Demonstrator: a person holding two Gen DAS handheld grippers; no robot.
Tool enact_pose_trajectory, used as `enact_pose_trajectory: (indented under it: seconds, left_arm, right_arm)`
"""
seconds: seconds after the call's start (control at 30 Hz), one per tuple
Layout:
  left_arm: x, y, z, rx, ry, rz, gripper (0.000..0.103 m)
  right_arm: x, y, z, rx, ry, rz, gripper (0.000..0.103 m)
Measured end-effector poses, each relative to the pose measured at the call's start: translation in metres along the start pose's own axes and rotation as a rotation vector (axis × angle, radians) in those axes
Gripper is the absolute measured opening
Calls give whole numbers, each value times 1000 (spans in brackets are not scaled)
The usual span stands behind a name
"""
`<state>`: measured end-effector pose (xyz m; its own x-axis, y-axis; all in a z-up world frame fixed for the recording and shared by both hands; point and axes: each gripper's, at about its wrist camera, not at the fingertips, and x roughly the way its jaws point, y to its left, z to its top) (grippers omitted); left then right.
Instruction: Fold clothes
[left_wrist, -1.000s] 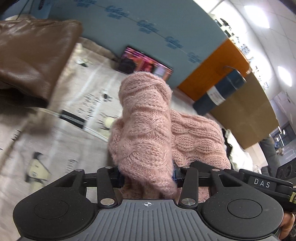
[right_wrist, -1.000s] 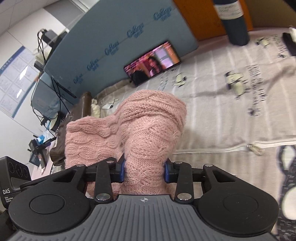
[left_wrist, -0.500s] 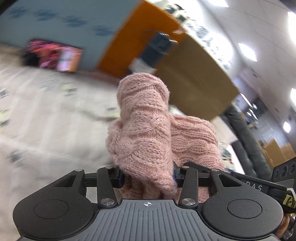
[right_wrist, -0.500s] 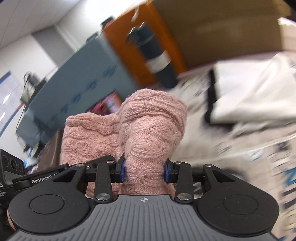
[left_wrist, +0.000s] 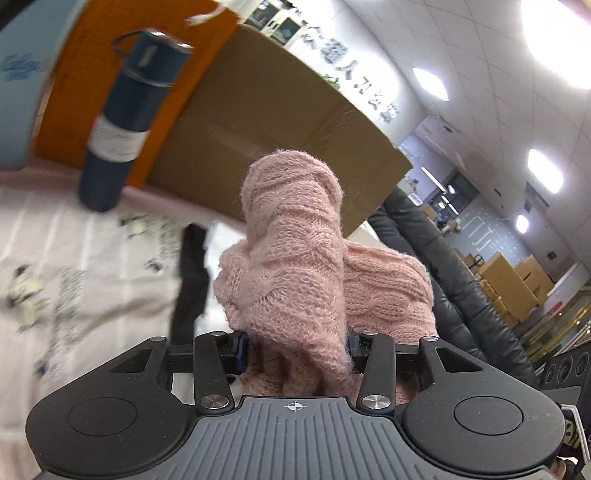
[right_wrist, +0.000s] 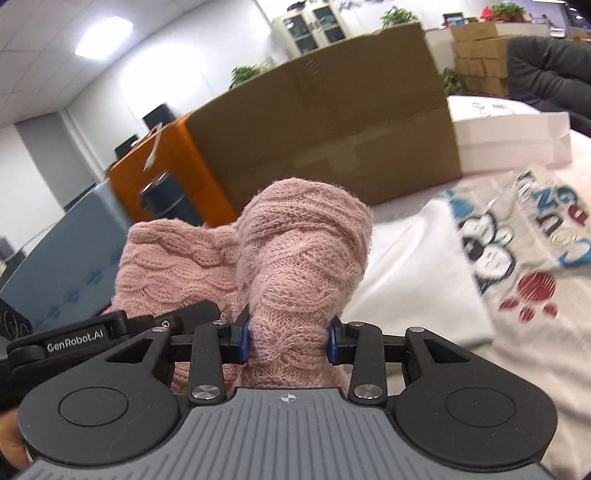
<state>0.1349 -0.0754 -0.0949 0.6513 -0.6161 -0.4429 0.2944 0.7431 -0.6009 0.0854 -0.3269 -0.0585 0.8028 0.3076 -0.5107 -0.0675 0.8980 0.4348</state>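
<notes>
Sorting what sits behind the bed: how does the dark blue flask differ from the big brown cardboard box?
The flask is slim, round and dark blue with a white label; the cardboard box is broad, flat-sided and plain brown. The flask stands narrow and tall; the box stretches wide behind it. Both sit beyond the bedding.

A cloth-covered surface under my fingers, crowded along its far edge.

The pale printed cover is striped with small dark motifs. A dark blue flask stands upright on it; behind the flask are an orange box and, beside that, a big cardboard box. A folded white T-shirt with a cartoon print lies flat on the surface, with a white box beyond it. A dark garment lies on the cover.
</notes>
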Motion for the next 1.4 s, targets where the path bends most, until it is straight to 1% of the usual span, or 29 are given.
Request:
enact_pose_trajectory:
  seconds: [0.1, 0.23, 0.33, 0.43, 0.53, 0.6, 0.63, 0.67, 0.7, 0.73, 0.8, 0.87, 0.9, 0.93, 1.03, 1.07, 1.13, 1.17, 1.2, 1.33, 1.4]
  left_arm:
    - [25, 0, 3, -33, 17, -8, 42]
    - [48, 4, 0, -72, 36, 1, 42]
    - [58, 2, 1, -64, 27, -2, 42]
    - [71, 0, -1, -27, 42, 17, 42]
    - [79, 0, -5, -11, 66, 43, 48]
    - [78, 1, -5, 7, 51, 49, 59]
    - [77, 3, -5, 18, 39, 46, 61]
    - [74, 6, -5, 30, 25, 39, 67]
    - [72, 8, -5, 36, 12, 43, 70]
    - [69, 11, -4, 32, -4, 50, 71]
    - [63, 16, -2, 30, -57, 66, 77]
    - [57, 18, -3, 72, -129, 114, 78]
    - [58, 19, -4, 91, -134, 141, 83]
    - [63, 19, -4, 104, -115, 169, 85]
    - [78, 22, -10, 160, -49, 249, 86]
    - [82, 22, -12, 182, -32, 270, 86]
    - [88, 22, -15, 223, -11, 308, 90]
    - [88, 20, -16, 234, -7, 318, 93]
    - [87, 19, -16, 243, -8, 323, 93]
    - [79, 13, -15, 272, -23, 337, 94]
    - [75, 4, -12, 289, -32, 348, 94]
  right_arm:
    - [8, -15, 12, 5, -29, -31, 34]
    - [21, -33, 19, 6, -18, -67, 34]
    - [29, -45, 22, 11, -14, -90, 34]
    - [39, -57, 24, 26, -10, -124, 34]
    - [51, -70, 25, 44, 15, -166, 35]
    - [57, -76, 25, 54, 18, -196, 38]
    - [58, -79, 25, 60, 13, -211, 45]
    - [60, -82, 24, 68, -3, -234, 57]
    - [61, -85, 24, 76, -16, -256, 62]
    - [64, -89, 23, 83, -17, -279, 66]
    - [70, -96, 22, 97, -7, -302, 71]
    - [76, -100, 20, 99, 3, -312, 78]
    - [78, -101, 20, 93, 7, -318, 81]
    - [81, -102, 19, 86, 12, -324, 84]
    - [92, -104, 16, 89, 37, -336, 88]
    - [96, -105, 13, 92, 46, -338, 92]
    - [102, -107, 8, 98, 60, -351, 98]
    - [105, -108, 6, 103, 67, -355, 101]
    - [107, -109, 4, 111, 73, -355, 102]
    - [105, -105, 2, 108, 64, -375, 103]
    - [97, -92, 5, 36, 11, -407, 103]
